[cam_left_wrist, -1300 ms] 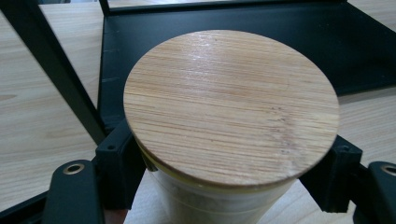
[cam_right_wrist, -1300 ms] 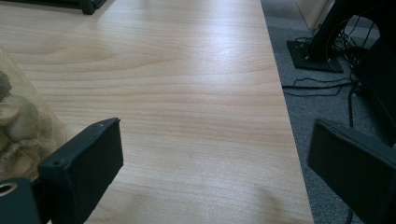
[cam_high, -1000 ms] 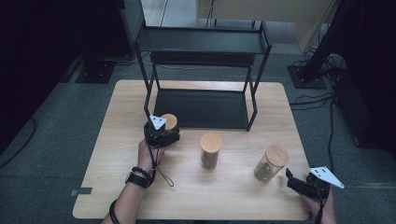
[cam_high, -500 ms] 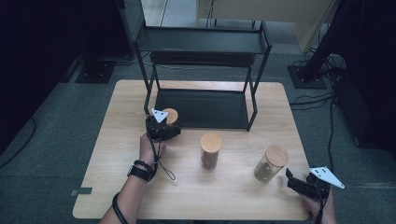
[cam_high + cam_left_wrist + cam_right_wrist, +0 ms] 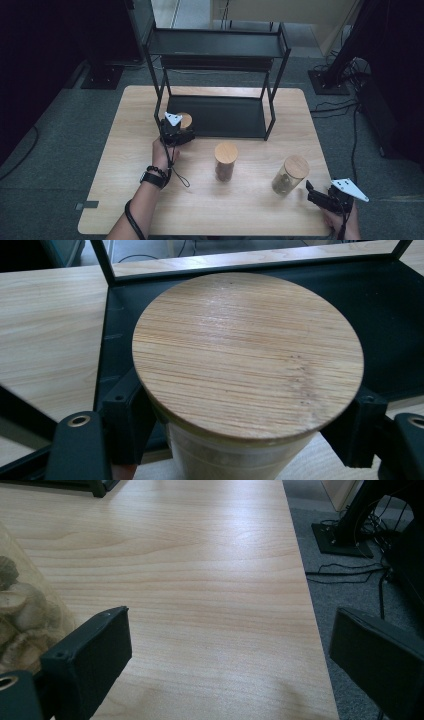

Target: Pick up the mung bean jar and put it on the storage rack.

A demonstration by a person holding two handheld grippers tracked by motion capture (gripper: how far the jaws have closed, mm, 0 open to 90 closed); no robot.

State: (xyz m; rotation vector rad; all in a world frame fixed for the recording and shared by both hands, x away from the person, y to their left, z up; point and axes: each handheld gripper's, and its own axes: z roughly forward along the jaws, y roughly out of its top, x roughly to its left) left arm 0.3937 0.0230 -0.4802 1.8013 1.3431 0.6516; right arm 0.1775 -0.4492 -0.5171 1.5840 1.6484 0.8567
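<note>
My left gripper [image 5: 177,131] is shut on a glass jar with a round bamboo lid [image 5: 185,120] at the front left corner of the black rack's lower shelf [image 5: 230,116]. In the left gripper view the lid [image 5: 247,355] is close up, with a black jaw pressed against each side of the jar, and the shelf [image 5: 390,330] lies behind it. My right gripper [image 5: 316,196] rests at the table's front right corner, open and holding nothing. In the right gripper view its wide-apart jaws [image 5: 230,650] frame bare wood.
Two more bamboo-lidded jars stand on the wooden table [image 5: 125,150]: one in the middle [image 5: 225,161] and one to the right [image 5: 290,174], just left of my right gripper, seen as glass with pale contents [image 5: 20,610]. The two-tier black rack [image 5: 220,45] stands at the back.
My left hand has carried its jar away from the person, up to the rack's lower shelf. The right gripper has stayed put.
</note>
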